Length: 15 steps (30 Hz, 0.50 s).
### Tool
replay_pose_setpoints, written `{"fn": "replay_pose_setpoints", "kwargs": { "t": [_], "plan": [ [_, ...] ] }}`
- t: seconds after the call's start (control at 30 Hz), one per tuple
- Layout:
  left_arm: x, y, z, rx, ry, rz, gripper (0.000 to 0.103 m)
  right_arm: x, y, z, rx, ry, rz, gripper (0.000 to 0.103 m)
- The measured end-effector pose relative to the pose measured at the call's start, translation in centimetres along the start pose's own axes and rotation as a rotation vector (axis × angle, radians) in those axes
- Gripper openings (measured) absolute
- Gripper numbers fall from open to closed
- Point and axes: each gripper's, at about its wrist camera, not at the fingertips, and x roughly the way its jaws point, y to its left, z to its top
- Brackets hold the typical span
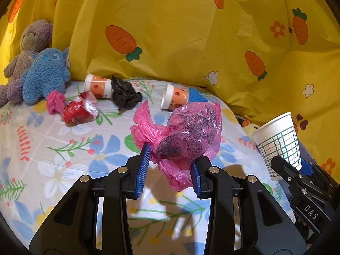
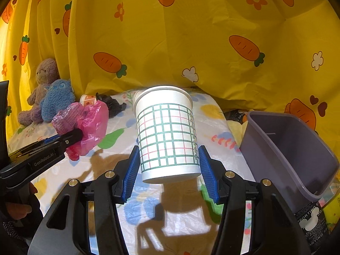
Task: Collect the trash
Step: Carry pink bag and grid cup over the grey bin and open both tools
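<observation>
Two grippers, both loaded: left gripper (image 1: 170,165) pinches one crumpled pink bag (image 1: 187,131), right gripper (image 2: 169,170) clamps one upright grid-patterned cup (image 2: 167,136). Beyond the left's fingertips: two orange cups (image 1: 98,86), one black bag (image 1: 125,94).

Each wrist camera looks forward and down along its gripper, close above the bed (image 1: 63,148). Both views share the yellow carrot curtain (image 2: 191,42) and the plush toys (image 1: 42,74).

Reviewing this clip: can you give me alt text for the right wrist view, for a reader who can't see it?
The right gripper grips an upright white paper cup with a green and red grid above a floral bedsheet. An empty purple bin stands to its right; at left, the left gripper holds a crumpled pink plastic bag.
</observation>
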Motion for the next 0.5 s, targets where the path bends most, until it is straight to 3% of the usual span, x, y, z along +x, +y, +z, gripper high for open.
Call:
{"fn": "replay_pose_setpoints", "kwargs": {
  "t": [0.33,0.5],
  "plan": [
    [1.1,-8.7,0.8,0.130,0.004,-0.155,0.035,-1.4,-6.3,0.0,0.083,-0.023,-0.118,0.054],
    [1.7,-13.5,1.7,0.192,-0.001,-0.239,0.035,-2.5,-10.6,0.1,0.143,-0.045,-0.232,0.054]
  ]
}}
